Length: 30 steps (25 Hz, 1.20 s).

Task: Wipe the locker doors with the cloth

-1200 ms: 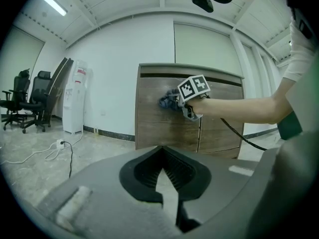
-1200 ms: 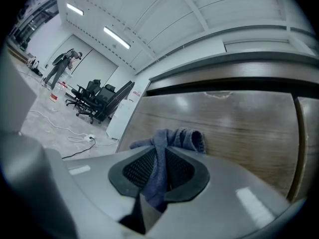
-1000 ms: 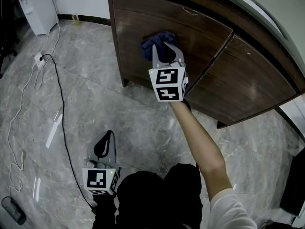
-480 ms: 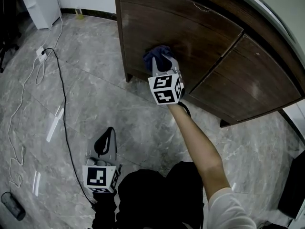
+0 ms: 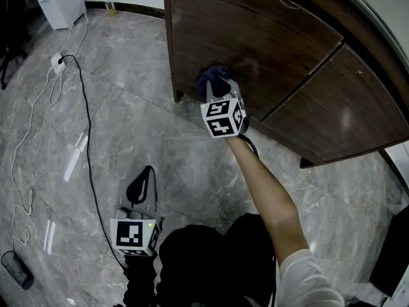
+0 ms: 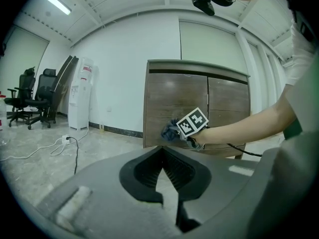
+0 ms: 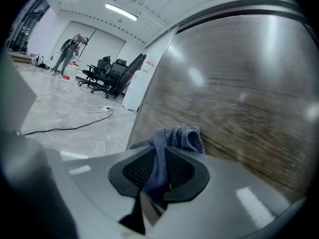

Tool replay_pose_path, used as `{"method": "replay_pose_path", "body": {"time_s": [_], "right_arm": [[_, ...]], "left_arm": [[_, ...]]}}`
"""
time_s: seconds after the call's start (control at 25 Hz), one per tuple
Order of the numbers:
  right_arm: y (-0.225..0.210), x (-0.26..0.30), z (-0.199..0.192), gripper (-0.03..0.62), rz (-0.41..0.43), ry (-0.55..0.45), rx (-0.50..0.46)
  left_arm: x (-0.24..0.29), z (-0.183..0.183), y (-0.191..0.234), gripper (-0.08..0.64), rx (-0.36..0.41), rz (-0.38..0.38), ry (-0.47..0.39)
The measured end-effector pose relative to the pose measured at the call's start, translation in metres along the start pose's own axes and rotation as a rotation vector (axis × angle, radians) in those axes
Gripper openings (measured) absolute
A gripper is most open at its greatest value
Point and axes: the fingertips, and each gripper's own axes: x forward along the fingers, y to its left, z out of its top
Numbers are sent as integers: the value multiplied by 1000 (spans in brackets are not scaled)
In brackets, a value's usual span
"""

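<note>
right gripper (image 5: pixel 216 89) is pinching the cloth (image 5: pixel 213 78): in the right gripper view the jaws are standing part way closed on a fold of it, and the bunched end is spilling out past the tips. you are holding it just above the middle of the head view, low on the left door (image 5: pixel 255 43) and near that door's lower left corner. the bunch looks to be touching the wood, though no view is showing the contact itself. the right door (image 5: pixel 348 110), at the right of the frame, is standing well apart from the cloth.

left gripper (image 5: pixel 142 190) is hanging at the lower left of the head view, over the floor (image 5: pixel 128 107) and beside the cable (image 5: pixel 87 139), well apart from the locker. its tips are pressed together with nothing between them.

the cloth is looking soft, light and limp, so it is likely going to fold and crumple under pressure, not lie flat. the door is looking stiff and glossy, so the fabric should be sliding easily, but the drag may be tugging it out of the pads. a deep hold on the middle of the fold, as you are having now, is probably the safest. leaving enough loose cloth ahead of the tips should be keeping the hard jaws off the wood.
</note>
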Motion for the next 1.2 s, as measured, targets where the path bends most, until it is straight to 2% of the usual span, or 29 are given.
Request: {"method": "replay_pose_path", "body": {"time_s": [0.32,0.52,1.2], "right_arm": [[20,16,-30,69,43,83,-17],[21,16,-28,69,56,95,-33],[-24,-20,98,69,4,-99,-34]], "left_arm": [[-2,-3,9,3,-8,21,18],[0,-9,8,3,-6,11,10],[-3,1,-2,3,-10,2,4]]}}
